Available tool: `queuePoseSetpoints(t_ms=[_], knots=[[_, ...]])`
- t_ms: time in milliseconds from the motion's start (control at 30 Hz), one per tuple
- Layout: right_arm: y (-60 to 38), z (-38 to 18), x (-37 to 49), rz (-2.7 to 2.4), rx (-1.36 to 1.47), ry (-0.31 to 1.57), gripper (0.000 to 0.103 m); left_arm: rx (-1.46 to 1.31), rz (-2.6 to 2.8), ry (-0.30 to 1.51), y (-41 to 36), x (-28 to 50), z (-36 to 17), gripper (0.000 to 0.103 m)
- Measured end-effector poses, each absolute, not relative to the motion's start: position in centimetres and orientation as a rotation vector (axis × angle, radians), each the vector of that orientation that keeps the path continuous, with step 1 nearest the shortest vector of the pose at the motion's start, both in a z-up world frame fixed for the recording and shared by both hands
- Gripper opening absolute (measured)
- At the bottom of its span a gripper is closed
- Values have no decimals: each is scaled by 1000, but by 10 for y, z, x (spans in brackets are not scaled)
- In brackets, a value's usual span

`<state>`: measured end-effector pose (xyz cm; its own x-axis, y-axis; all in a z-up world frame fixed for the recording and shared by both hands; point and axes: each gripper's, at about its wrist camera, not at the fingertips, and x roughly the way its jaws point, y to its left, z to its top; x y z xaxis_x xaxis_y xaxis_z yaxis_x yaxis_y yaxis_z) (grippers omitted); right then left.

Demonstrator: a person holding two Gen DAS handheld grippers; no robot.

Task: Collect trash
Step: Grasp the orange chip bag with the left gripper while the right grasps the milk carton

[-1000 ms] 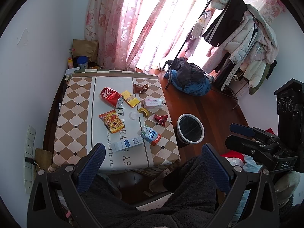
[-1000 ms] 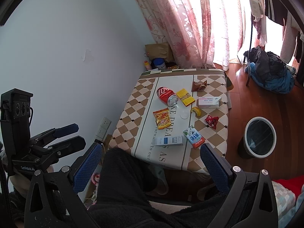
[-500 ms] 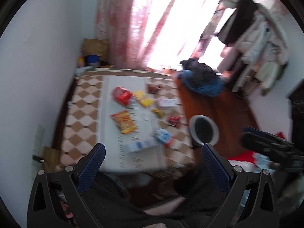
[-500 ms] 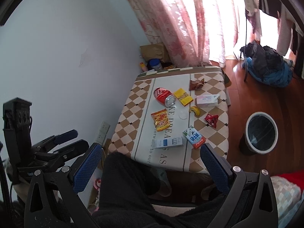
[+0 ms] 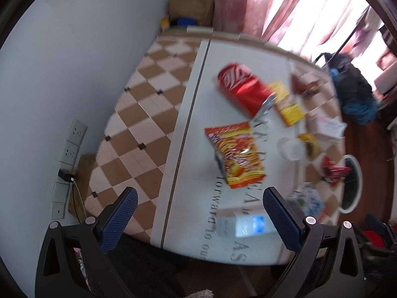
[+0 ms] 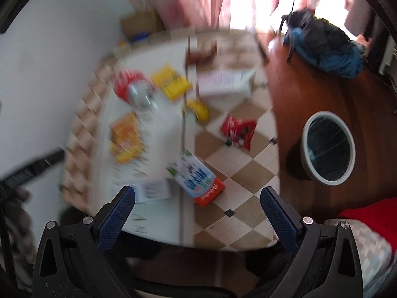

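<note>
Trash lies on a checkered table (image 5: 139,114): a red can (image 5: 242,88), an orange snack bag (image 5: 235,154), a yellow packet (image 5: 287,104), a red wrapper (image 6: 237,129), a milk carton (image 6: 196,177) and a white-blue box (image 5: 244,224). A white-rimmed bin (image 6: 327,147) stands on the floor to the right of the table. My left gripper (image 5: 198,219) is open and empty above the table's near edge, short of the snack bag. My right gripper (image 6: 197,219) is open and empty just short of the milk carton. Both views are blurred.
A white box (image 6: 224,83), a banana peel (image 6: 198,108) and a brown wrapper (image 6: 202,54) lie further back. A dark bag heap (image 6: 327,47) lies on the wooden floor. Wall sockets (image 5: 69,156) are to the left. Pink curtains (image 5: 273,5) hang behind.
Both grippers have moved forward and down toward the table, so the trash looms much larger. Both stay open.
</note>
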<state>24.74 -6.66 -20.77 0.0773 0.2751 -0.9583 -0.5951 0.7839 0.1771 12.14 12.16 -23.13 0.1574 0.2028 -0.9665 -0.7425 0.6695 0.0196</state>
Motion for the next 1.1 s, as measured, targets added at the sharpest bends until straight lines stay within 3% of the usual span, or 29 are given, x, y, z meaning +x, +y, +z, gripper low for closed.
queuePoseSetpoints(t_ms=[100, 167, 300, 533, 633, 700, 733, 800, 833, 867, 900, 1100], knots=[[-44, -259, 257, 662, -404, 1403, 88, -533, 734, 1317, 130, 134, -263, 103], [-34, -285, 261, 665, -452, 1431, 87, -533, 729, 1365, 132, 141, -281, 103], [-24, -310, 261, 691, -456, 1479, 72, -586, 701, 1406, 137, 153, -303, 103], [-47, -315, 285, 521, -252, 1505, 72, -768, 624, 1415, 150, 184, -336, 103], [-45, -322, 287, 552, -231, 1533, 77, -820, 621, 1415, 154, 195, -351, 102], [-39, -326, 287, 567, -273, 1513, 77, -812, 638, 1409, 155, 198, -356, 95], [-36, -326, 285, 570, -295, 1503, 77, -792, 655, 1405, 155, 199, -357, 81], [-29, -329, 283, 560, -353, 1479, 76, -740, 680, 1412, 151, 201, -359, 74], [-24, -330, 283, 559, -378, 1470, 75, -700, 678, 1406, 147, 203, -356, 63], [-26, -329, 284, 557, -384, 1460, 64, -638, 675, 1410, 143, 203, -355, 60], [-27, -329, 284, 552, -388, 1452, 61, -607, 665, 1411, 138, 203, -352, 59], [-29, -327, 279, 606, -336, 1493, 65, -353, 590, 1444, 117, 184, -346, 57]])
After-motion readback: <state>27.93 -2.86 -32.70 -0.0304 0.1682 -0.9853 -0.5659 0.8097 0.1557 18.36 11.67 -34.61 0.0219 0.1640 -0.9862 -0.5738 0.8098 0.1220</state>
